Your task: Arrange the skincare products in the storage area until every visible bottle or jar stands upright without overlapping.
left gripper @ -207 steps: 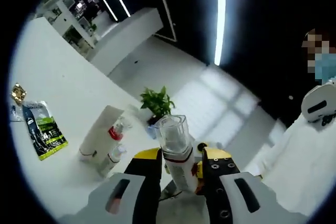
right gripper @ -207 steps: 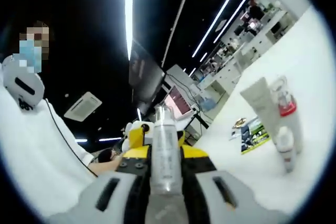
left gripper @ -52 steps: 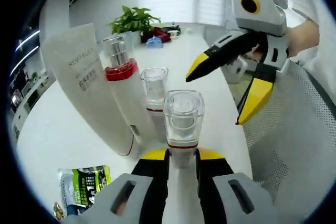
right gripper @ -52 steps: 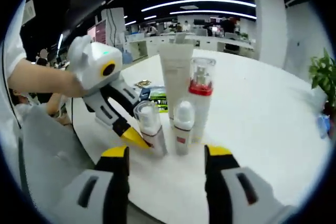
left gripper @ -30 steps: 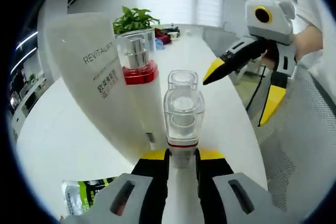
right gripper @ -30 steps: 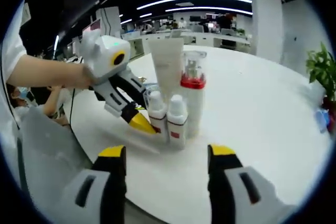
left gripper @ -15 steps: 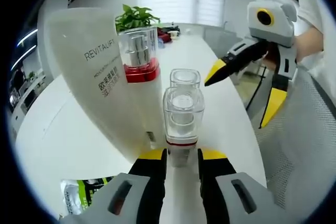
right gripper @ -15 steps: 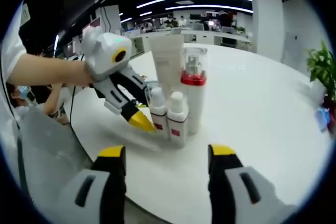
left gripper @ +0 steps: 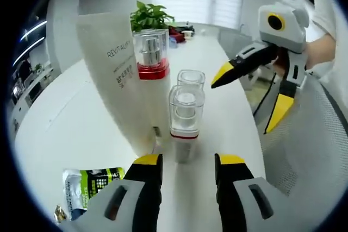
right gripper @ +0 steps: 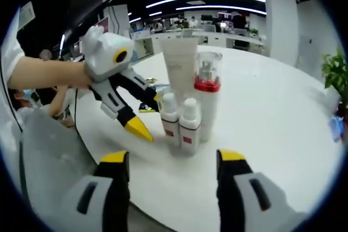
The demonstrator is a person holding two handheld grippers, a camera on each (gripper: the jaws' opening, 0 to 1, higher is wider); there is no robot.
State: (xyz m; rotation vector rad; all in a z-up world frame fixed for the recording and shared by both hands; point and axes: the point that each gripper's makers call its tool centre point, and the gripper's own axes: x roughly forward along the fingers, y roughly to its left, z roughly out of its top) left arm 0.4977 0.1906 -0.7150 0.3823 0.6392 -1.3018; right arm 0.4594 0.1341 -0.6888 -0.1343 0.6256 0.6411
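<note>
Your left gripper (left gripper: 186,162) has its jaws apart, nothing between them; the near small bottle (left gripper: 186,119) stands just ahead of the tips, not touched. Your right gripper (right gripper: 172,162) is also spread wide w/ nothing held, well back from the group.

Products stand upright in a tight cluster on the white round table (left gripper: 65,118):
- tall white tube (left gripper: 124,74), cap end down, "REVITALIFT" print readable in left gripper view
- pump bottle (left gripper: 151,74), white body, red collar, clear cap over a silver pump
- 2 small bottles, clear square-ish caps, red band under cap, white body; second small bottle (left gripper: 191,81) sits right behind the near one

They're v. close together, maybe touching; can't tell gaps for sure.

Right gripper view shows the same cluster from the other side: tube (right gripper: 179,71) at back, pump bottle (right gripper: 206,99) beside it, the two small bottles (right gripper: 168,118) (right gripper: 190,123) side by side in front. Here you also see your left gripper (right gripper: 142,113) coming in from the left, yellow tips splayed near the small bottles, hand (right gripper: 51,74) behind it.

Left gripper view alone has: green sachet (left gripper: 89,183) lying flat on the table near the jaws, potted plant (left gripper: 152,13) at the far edge, your right gripper (left gripper: 251,85) at the right w/ yellow tips parted, mesh chair (left gripper: 310,150) below it.
</note>
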